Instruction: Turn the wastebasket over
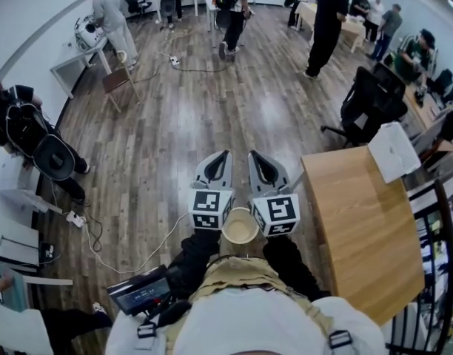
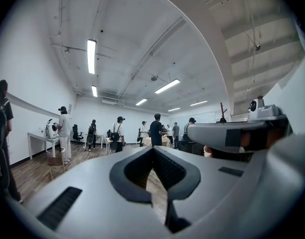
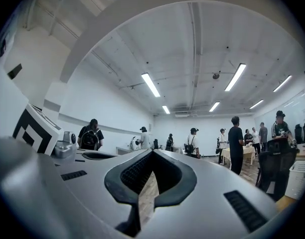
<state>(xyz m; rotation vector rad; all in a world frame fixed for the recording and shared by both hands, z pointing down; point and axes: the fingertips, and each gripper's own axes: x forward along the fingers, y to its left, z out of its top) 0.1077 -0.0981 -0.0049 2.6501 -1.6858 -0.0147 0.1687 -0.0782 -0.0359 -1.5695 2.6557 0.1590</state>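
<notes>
L gripper and R gripper are held up side by side in front of the person. Both point out over the wood floor, well clear of it. In its own view the L gripper has its jaws closed, tips meeting, w/ nothing btwn them. Only a sliver of floor shows through the slot behind the pads. Same for the R gripper: jaws together, empty. Neither touches anything.

The wastebasket, white, sits at the far end of the wooden surface on the person's right, well apart from both grippers. In the R gripper view the frame edge cuts the wastebasket off. Lattice sides show there, but mouth up or mouth down can't be told.

No readable writing. The L marker cube and R marker cube carry black-and-white square patterns, no letters. A small screen by the person's left side shows print too small to read. A round tan thing sits btwn the cubes, close to the chest; can't tell what it is. The person's hands are hidden behind the cubes.
</notes>
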